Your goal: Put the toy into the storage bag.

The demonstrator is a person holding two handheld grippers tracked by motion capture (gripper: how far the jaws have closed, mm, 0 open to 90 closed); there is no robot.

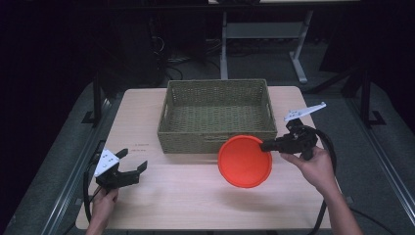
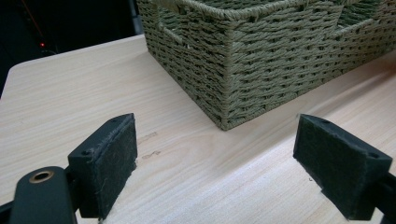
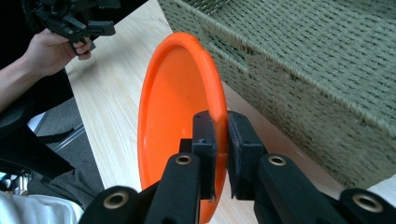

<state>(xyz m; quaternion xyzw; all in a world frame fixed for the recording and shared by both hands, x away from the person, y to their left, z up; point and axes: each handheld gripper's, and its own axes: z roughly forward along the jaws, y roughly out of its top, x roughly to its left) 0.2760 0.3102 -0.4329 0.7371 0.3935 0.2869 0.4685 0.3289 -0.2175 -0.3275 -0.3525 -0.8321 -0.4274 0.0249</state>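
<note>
An orange plate [image 1: 244,161] hangs tilted above the table, just in front of the woven basket [image 1: 218,115]. My right gripper [image 1: 268,145] is shut on the plate's right rim; in the right gripper view the plate [image 3: 175,107] stands on edge with its rim pinched between the two pads [image 3: 219,135]. My left gripper [image 1: 134,168] rests near the table's front left with its jaws wide apart and nothing between them. In the left gripper view the left gripper [image 2: 215,161] faces the basket's near corner [image 2: 229,70] across bare wood.
The light wooden table [image 1: 186,200] has free room across its front and left side. The basket [image 3: 317,60] looks empty in the high view. A white desk frame [image 1: 264,34] stands on the dark floor behind the table.
</note>
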